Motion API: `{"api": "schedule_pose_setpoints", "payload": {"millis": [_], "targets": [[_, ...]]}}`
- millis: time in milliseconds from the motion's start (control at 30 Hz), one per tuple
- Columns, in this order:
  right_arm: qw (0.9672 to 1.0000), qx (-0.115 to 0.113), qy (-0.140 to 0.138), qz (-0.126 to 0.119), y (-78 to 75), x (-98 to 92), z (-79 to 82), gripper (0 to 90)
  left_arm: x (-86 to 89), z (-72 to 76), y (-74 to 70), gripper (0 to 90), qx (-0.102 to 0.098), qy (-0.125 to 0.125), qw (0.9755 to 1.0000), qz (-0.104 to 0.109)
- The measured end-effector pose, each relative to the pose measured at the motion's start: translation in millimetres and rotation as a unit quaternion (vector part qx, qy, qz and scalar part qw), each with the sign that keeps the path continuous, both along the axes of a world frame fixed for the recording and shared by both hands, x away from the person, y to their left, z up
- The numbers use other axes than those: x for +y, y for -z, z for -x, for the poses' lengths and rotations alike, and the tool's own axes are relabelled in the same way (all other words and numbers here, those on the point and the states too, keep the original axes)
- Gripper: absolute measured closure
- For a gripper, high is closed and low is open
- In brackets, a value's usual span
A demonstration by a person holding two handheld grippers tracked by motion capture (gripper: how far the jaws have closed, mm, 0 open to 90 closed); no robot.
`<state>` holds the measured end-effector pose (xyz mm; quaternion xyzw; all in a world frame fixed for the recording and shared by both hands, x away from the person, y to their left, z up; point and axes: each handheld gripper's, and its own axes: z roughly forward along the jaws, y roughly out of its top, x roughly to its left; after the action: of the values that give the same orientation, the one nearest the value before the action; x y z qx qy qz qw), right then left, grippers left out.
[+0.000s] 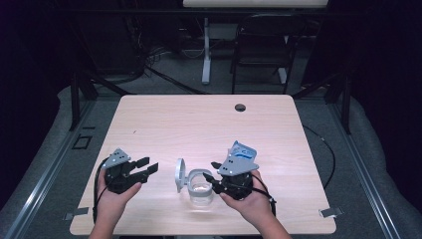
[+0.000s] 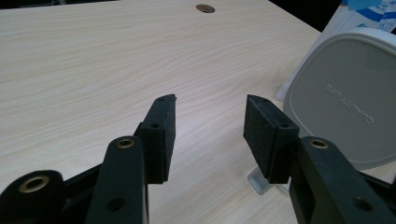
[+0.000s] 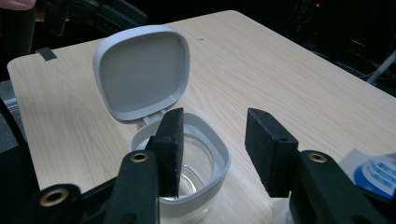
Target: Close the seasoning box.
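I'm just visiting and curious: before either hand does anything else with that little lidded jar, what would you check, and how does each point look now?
1. Lid swung fully open, standing upright on its hinge: ok.
2. Container upright on the table: ok.
3. Right gripper let go: ok; its jaws stand apart, one pad just over the container's rim, nothing pinched.
4. Left gripper free: ok; jaws wide open, nothing between them, lid's outer face beside it.
5. Container's contents: cannot tell; the clear inside looks empty, but glare hides the bottom.
6. Blue and white packet clear of the work: not ok; it lies right behind the right gripper.
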<state>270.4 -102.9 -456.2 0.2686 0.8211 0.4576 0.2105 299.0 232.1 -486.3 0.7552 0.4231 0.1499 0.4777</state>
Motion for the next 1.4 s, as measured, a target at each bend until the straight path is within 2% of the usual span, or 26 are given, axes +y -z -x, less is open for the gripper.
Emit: {"api": "schedule_pose_setpoints", "payload": {"millis": [200,400,733,1000,1133,1400], "targets": [[0.9999,0.009,0.004,0.000,0.1,-7.4,2.9,55.0,1.7,0.0,0.1,53.4,0.002,-0.003,1.0000,0.005],[0.9999,0.007,0.014,-0.002,1.2,-14.7,6.4,50.2,4.2,0.0,-0.1,51.3,-0.002,-0.007,0.9999,0.012],[0.9994,0.002,0.033,0.010,6.9,-30.8,8.4,46.1,4.6,-0.6,0.5,47.6,-0.006,-0.009,0.9999,0.006],[0.9990,0.009,0.043,0.006,11.3,-42.9,10.0,45.7,4.8,-0.9,1.1,47.8,-0.006,-0.009,0.9999,0.006],[0.9986,0.008,0.051,0.011,14.1,-48.2,10.9,45.3,4.9,-0.8,1.2,47.8,-0.005,-0.010,0.9999,0.006],[0.9979,0.008,0.064,0.004,17.7,-59.4,12.2,44.9,5.8,-0.7,1.1,47.6,-0.004,-0.015,0.9998,0.008]]}}
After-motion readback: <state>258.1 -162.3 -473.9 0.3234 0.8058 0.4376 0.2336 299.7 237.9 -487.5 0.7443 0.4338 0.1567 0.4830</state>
